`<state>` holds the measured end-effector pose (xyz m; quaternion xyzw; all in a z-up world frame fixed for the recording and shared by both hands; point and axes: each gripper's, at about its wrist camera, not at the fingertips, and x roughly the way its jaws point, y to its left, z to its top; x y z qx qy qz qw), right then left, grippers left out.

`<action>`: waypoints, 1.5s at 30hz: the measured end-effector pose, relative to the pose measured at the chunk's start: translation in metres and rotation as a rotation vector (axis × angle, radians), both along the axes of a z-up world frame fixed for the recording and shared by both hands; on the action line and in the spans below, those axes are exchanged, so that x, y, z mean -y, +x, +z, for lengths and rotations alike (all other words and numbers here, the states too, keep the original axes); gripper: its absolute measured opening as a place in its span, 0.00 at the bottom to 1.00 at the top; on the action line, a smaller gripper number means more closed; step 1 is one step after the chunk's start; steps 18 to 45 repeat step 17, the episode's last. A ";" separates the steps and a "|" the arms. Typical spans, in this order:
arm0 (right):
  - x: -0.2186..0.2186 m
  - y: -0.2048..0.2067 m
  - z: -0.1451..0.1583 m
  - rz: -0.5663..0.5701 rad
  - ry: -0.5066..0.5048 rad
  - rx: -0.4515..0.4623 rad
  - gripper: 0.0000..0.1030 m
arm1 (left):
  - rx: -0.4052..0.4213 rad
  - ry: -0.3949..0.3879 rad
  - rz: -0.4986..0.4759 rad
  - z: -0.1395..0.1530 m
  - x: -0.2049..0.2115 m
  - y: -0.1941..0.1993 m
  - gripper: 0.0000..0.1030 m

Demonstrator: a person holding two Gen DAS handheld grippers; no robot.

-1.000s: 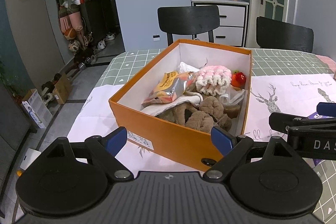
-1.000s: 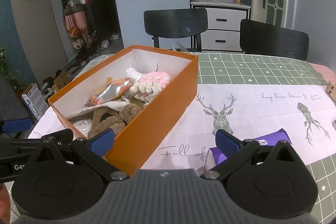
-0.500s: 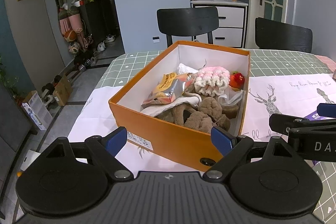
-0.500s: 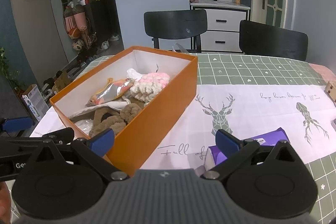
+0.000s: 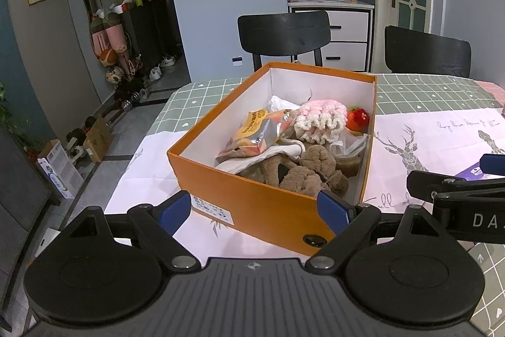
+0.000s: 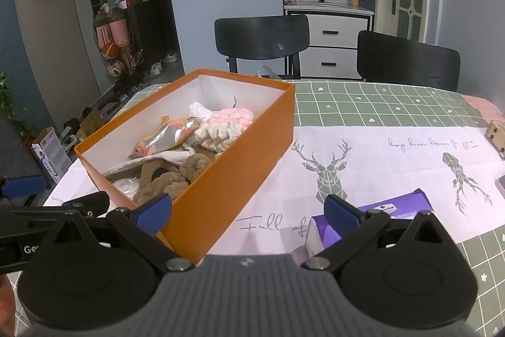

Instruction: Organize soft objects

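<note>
Left wrist view: an orange box (image 5: 252,198) sits on a deer-print tablecloth (image 5: 442,141), holding brown plush (image 5: 303,176), a pink-and-cream crocheted piece (image 5: 318,119) and a foil packet (image 5: 262,131). Near its front, the left gripper (image 5: 254,212) and right gripper (image 6: 247,212) are both spread wide, holding nothing.

Orange box (image 5: 252,195) marginally farther off

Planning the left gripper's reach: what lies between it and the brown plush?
In the left wrist view, only the orange box's near wall stands between the open left gripper and the brown plush.
</note>
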<state>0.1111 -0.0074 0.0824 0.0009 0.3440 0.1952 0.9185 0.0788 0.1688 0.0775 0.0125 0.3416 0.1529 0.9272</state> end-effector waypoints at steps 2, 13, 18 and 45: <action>0.000 -0.001 0.000 -0.001 -0.003 0.002 0.97 | 0.001 -0.001 0.000 0.000 0.000 -0.001 1.00; -0.001 -0.004 0.000 -0.005 -0.009 0.007 0.97 | 0.000 0.004 0.004 0.000 0.002 -0.002 1.00; -0.001 -0.005 -0.001 -0.004 -0.006 0.005 0.97 | 0.014 0.012 0.000 -0.001 0.002 -0.004 1.00; -0.001 -0.005 -0.001 -0.004 -0.006 0.005 0.97 | 0.014 0.012 0.000 -0.001 0.002 -0.004 1.00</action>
